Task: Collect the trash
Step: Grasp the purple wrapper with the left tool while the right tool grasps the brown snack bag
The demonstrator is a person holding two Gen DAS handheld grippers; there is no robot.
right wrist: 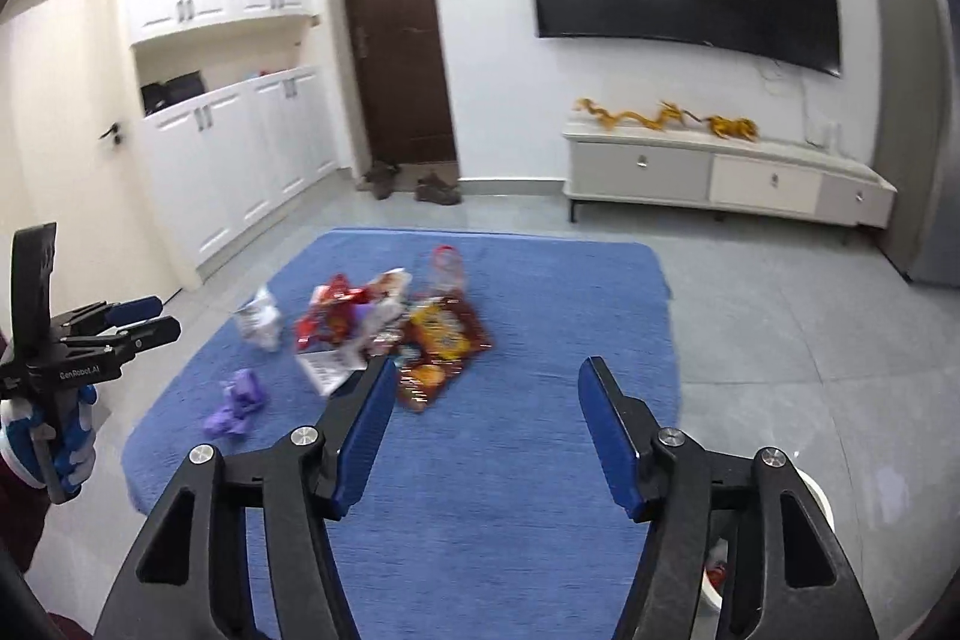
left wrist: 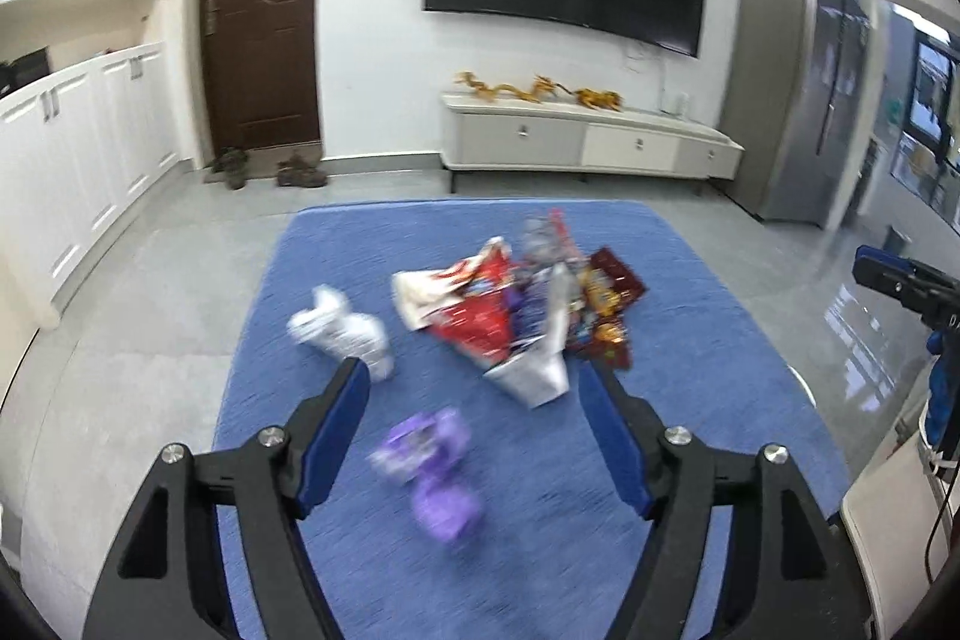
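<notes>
Trash (left wrist: 528, 304) is noted as a loose heap of wrappers on the blue rug (left wrist: 690, 328), at about twelve o'clock from both grippers and well apart from the fingers.

Left gripper (left wrist: 474, 382): blue pads (left wrist: 336, 436) are held wide apart, nothing between them, nothing touched. Just beyond the tips a crumpled purple wrapper (left wrist: 426, 466) is seen at roughly eleven o'clock low in the left wrist view, separate from the heap. A white crumpled bag (left wrist: 345, 328) lies at ten o'clock, beside the left fingertip in the picture but on the rug beyond it.

Right gripper (right wrist: 486, 376): jaws likewise spread, empty, aimed down at bare rug. The heap sits at eleven o'clock from its tips; red and orange snack bags (right wrist: 441, 334) are nearest, a flattened white packet (right wrist: 327, 367) just beside the left finger in the picture.

Further out: a white bin (right wrist: 819, 502) is partly seen at four o'clock behind the right gripper's frame, with something red inside; whether it is the intended container cannot be told with certainty.

Progress, as judged: little collected at most. The heap, the purple wrapper and the white bag are all left on the rug. No piece is gripped. A pick of the nearest loose item appears to be the step in hand.
</notes>
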